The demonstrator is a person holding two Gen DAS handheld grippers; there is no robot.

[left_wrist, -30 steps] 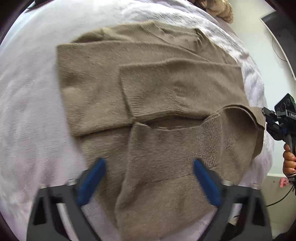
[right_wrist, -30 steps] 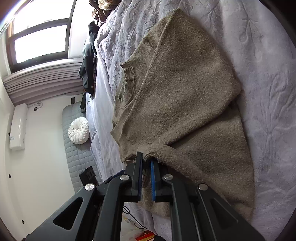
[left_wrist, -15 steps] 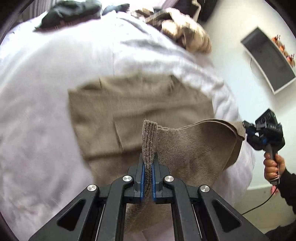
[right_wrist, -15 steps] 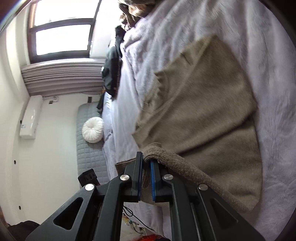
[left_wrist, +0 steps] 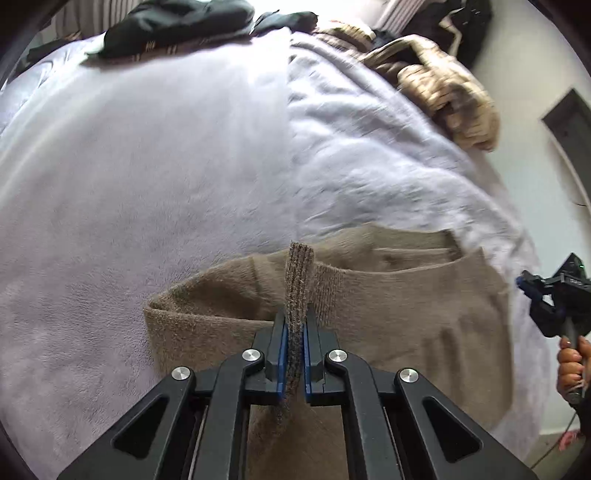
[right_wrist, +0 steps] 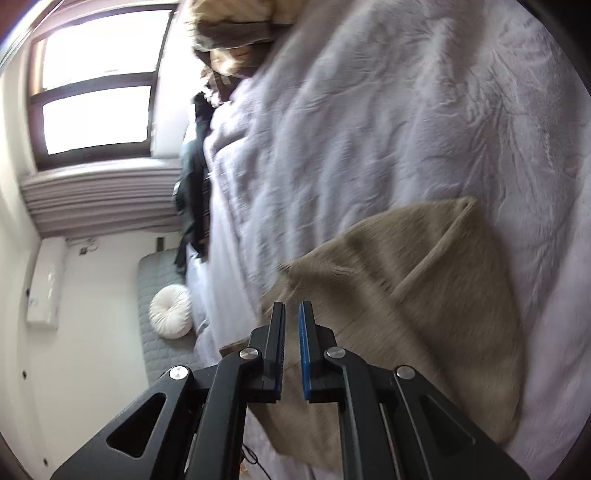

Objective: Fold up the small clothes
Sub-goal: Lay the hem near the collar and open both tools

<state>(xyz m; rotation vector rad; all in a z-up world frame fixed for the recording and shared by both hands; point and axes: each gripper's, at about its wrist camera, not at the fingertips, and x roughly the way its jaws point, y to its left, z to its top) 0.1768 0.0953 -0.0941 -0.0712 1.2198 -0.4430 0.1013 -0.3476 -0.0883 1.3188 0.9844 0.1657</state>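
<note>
— So where was the sweater (left_wrist: 406,314)?

— On the pale lilac bedspread (left_wrist: 184,166), at the near edge, folded over on itself into a squat block. A strip of its ribbed hem (left_wrist: 298,288) stood up off the rest.

— Held up by what?

— By the left gripper (left_wrist: 294,332). Its blue pads (left_wrist: 283,354) were clamped on that ribbed strip, one on each side, and the knit ran down between them.

— And the right gripper (right_wrist: 291,321)?

— Its jaws were drawn close, only a narrow slit between them, low over the sweater's corner. From its own camera I couldn't tell whether any knit was pinched in there. The left camera showed it at the bed's right side, just beside the sweater, with a hand (left_wrist: 570,363) round its handle.

— Anything else on the bed?

— At the far end, dark clothes (left_wrist: 173,22) and a tan knitted heap (left_wrist: 443,85), well apart from the sweater. Beyond the bed were a window (right_wrist: 96,85) and a round white cushion (right_wrist: 171,312)
</note>
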